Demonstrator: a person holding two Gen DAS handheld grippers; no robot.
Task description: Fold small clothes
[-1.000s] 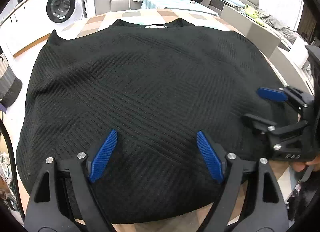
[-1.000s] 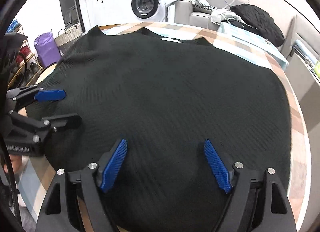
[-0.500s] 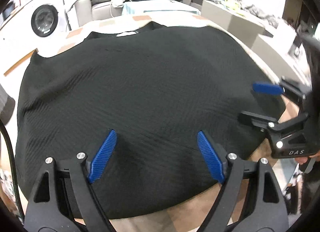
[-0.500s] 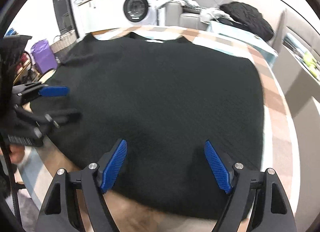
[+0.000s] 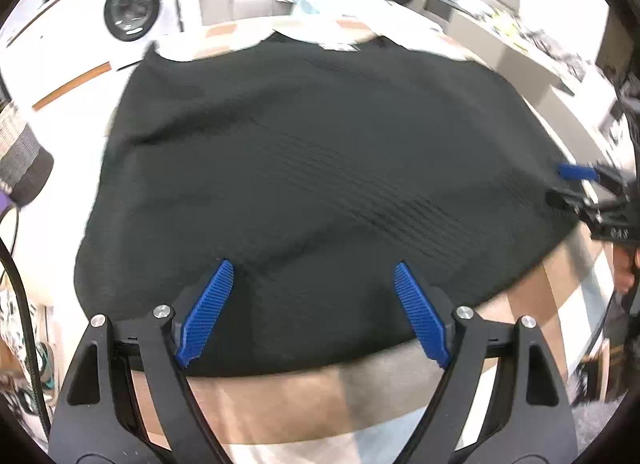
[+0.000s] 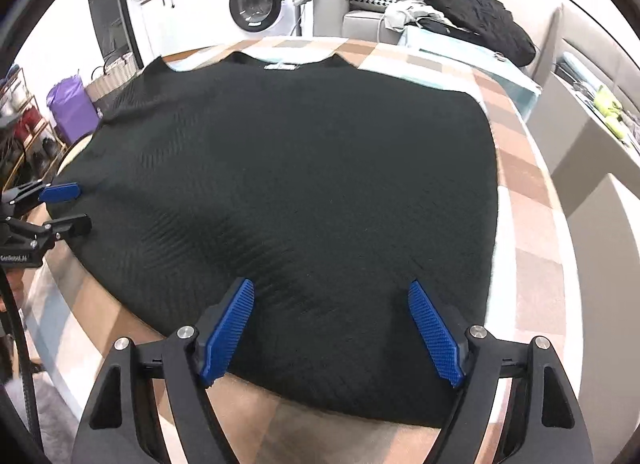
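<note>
A black ribbed knit top (image 5: 312, 184) lies spread flat on a checked table (image 5: 280, 404), neckline with white label at the far side; it also shows in the right wrist view (image 6: 300, 184). My left gripper (image 5: 310, 314) is open and empty, hovering over the hem near the table's front edge. My right gripper (image 6: 332, 334) is open and empty over the hem further right. Each gripper shows in the other's view: the right one at the right edge (image 5: 568, 184), the left one at the left edge (image 6: 66, 208).
A washing machine (image 6: 256, 4) stands behind the table. A grey sofa (image 6: 360, 20) holds a black garment (image 6: 480, 24) and other clothes. A purple bag (image 6: 70, 108) and a wicker basket (image 6: 112, 76) sit on the floor at left. A grey counter (image 6: 592, 136) is at right.
Both grippers have drawn back toward the near table edge and lifted, so bare table now shows under the hem. The top lies the same. Both stay open.
</note>
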